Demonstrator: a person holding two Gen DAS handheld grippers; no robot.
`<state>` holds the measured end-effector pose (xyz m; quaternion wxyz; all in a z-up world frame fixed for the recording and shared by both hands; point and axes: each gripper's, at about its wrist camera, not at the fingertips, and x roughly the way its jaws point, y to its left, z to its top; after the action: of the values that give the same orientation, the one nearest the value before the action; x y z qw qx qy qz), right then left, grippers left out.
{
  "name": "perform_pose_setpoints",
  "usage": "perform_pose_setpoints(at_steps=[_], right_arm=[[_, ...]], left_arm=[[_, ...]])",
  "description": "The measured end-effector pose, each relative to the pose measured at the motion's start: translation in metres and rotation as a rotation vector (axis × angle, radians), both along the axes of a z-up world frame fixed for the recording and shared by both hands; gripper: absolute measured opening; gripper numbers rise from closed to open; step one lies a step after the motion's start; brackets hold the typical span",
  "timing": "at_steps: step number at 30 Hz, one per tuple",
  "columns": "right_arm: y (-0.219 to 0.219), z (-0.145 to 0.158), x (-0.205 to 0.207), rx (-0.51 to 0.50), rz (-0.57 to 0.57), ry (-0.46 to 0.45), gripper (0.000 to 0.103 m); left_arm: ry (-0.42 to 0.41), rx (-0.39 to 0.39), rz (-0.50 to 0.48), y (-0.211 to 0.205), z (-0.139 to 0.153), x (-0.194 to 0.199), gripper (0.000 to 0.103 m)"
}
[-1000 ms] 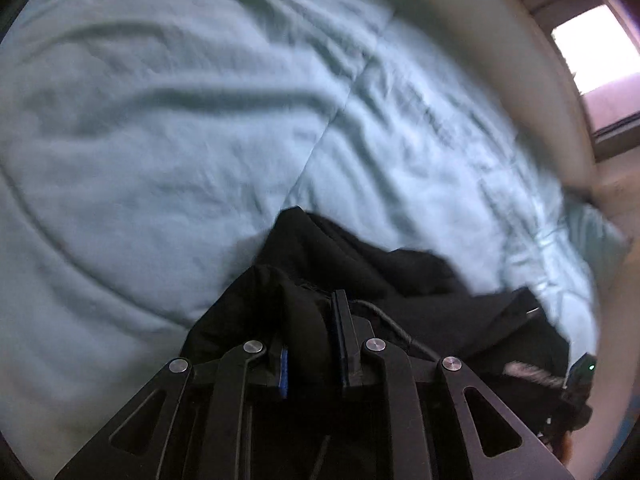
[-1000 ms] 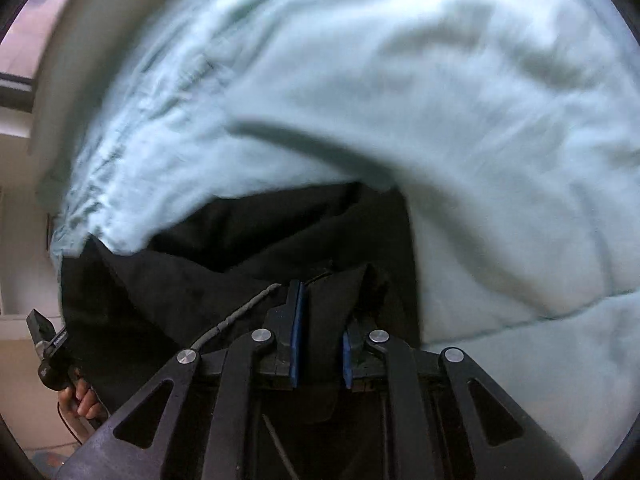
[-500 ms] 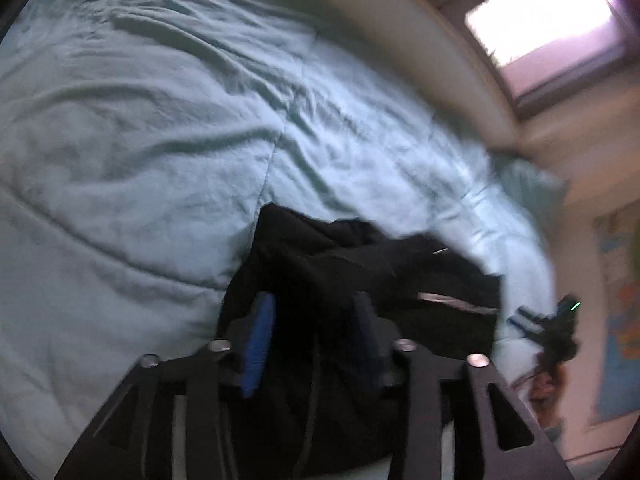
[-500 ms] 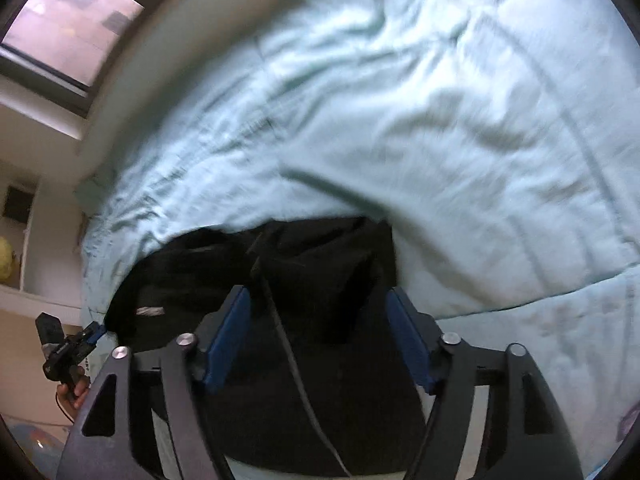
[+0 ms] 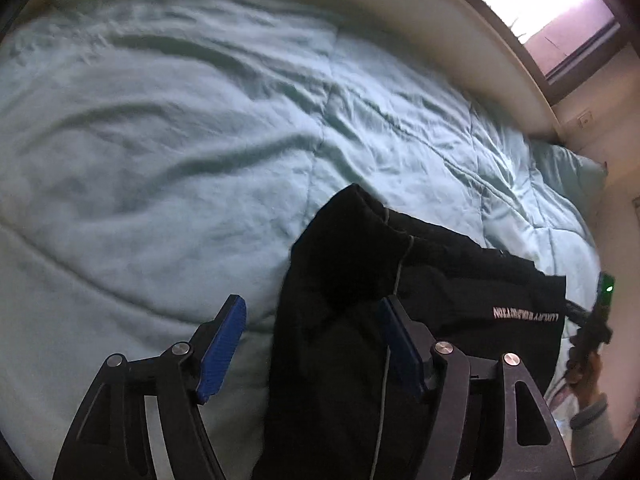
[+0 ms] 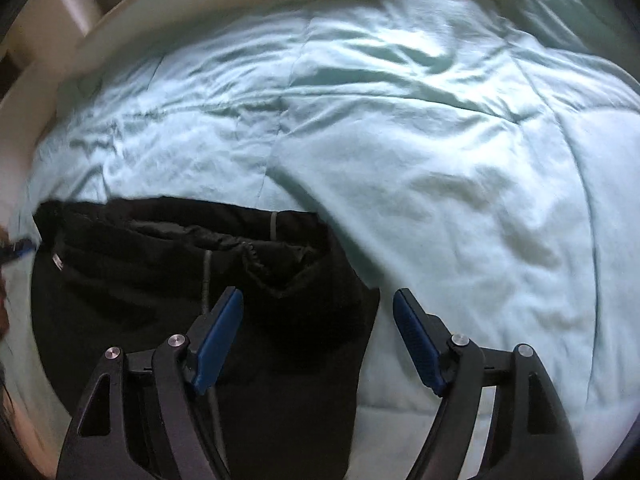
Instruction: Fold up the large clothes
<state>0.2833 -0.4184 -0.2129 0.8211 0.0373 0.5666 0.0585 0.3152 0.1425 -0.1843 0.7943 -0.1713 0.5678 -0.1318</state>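
Observation:
A black garment (image 5: 420,280) with a drawcord and white lettering lies bunched on a light teal quilt (image 5: 160,140). My left gripper (image 5: 312,332) is open above its left end, the blue pads spread wide with cloth between them, not pinched. In the right wrist view the same garment (image 6: 180,272) lies at lower left. My right gripper (image 6: 318,328) is open above its right edge, holding nothing. The other gripper and a hand show at the right edge of the left wrist view (image 5: 596,320).
The quilt (image 6: 440,140) covers the whole bed, wrinkled. A pale headboard or wall (image 5: 440,12) curves behind it, with a window (image 5: 548,4) at upper right. A teal pillow (image 5: 572,168) lies at the bed's far right corner.
Both grippers were shut on the black garment one second ago. They opened and let it go, then drew back and up; the garment now lies on the quilt.

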Motion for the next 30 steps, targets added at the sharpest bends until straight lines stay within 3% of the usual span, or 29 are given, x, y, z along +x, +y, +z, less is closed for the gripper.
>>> perform_pose_setpoints(at_steps=[3, 4, 6, 7, 10, 15, 18, 21, 23, 25, 26, 29, 30], right_arm=[[0.003, -0.023, 0.012, 0.029, 0.041, 0.052, 0.079], [0.006, -0.027, 0.014, 0.033, 0.041, 0.055, 0.063], [0.015, -0.027, 0.012, 0.015, 0.067, 0.039, 0.029], [0.019, -0.022, 0.009, -0.029, 0.068, 0.019, 0.025], [0.016, 0.009, -0.005, -0.118, 0.023, -0.082, 0.019], [-0.009, 0.068, 0.016, -0.126, -0.083, -0.217, 0.014], [-0.02, 0.049, 0.06, -0.223, -0.172, -0.187, 0.013], [-0.036, 0.002, 0.09, -0.101, -0.21, -0.046, 0.013], [-0.033, -0.012, 0.088, -0.039, -0.196, -0.015, 0.013], [-0.029, -0.022, 0.078, 0.012, -0.182, 0.013, 0.024], [-0.029, -0.024, 0.075, 0.013, -0.184, 0.015, 0.024], [-0.029, -0.011, 0.06, 0.041, -0.18, -0.002, 0.024], [-0.026, -0.001, 0.052, 0.067, -0.171, -0.017, 0.029]], left_arm=[[0.076, -0.105, 0.002, -0.004, -0.029, 0.024, 0.071], [0.086, -0.124, 0.003, -0.007, -0.034, 0.028, 0.069], [0.059, -0.121, -0.005, -0.018, -0.034, 0.032, 0.035], [0.035, -0.075, -0.021, -0.025, -0.028, 0.03, 0.012], [-0.081, 0.013, -0.035, -0.034, 0.009, 0.017, 0.011], [-0.161, -0.039, 0.024, -0.028, 0.057, 0.045, 0.011], [-0.128, 0.075, 0.026, -0.049, 0.033, 0.08, 0.011], [-0.01, 0.127, 0.017, -0.063, -0.025, 0.098, 0.012], [0.047, 0.164, 0.006, -0.07, -0.058, 0.1, 0.018], [0.088, 0.132, 0.046, -0.064, -0.081, 0.1, 0.023], [0.096, 0.097, 0.064, -0.058, -0.085, 0.101, 0.023], [0.106, 0.0, 0.103, -0.041, -0.075, 0.102, 0.025], [0.084, -0.012, 0.106, -0.036, -0.066, 0.099, 0.025]])
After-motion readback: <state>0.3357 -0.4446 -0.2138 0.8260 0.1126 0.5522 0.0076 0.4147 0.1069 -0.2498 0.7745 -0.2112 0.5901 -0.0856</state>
